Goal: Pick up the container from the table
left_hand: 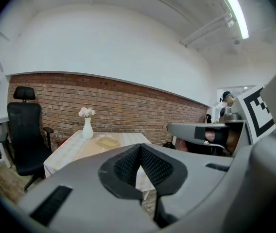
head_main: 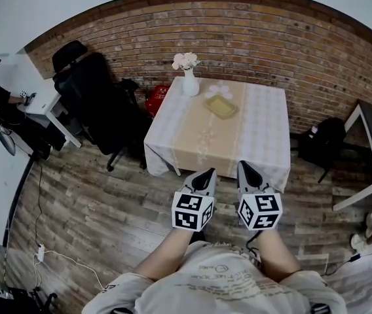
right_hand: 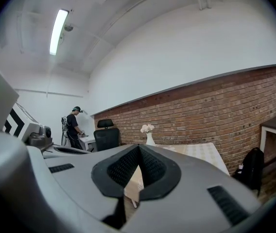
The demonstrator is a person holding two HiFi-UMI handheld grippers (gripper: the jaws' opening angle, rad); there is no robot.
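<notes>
Left tool (head_main: 207, 173) and right tool (head_main: 244, 167) both closed.

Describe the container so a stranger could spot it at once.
Against the brick wall stands a square table under a pale cloth. On its far half, beside the white vase of flowers, lies the container: a shallow, yellowish rectangular dish, low where the vase stands tall.

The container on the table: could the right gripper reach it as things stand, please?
Probably not yet: the right gripper hangs short of the table, jaws shut, and the container lies toward its far side. Nothing blocks the way.
</notes>
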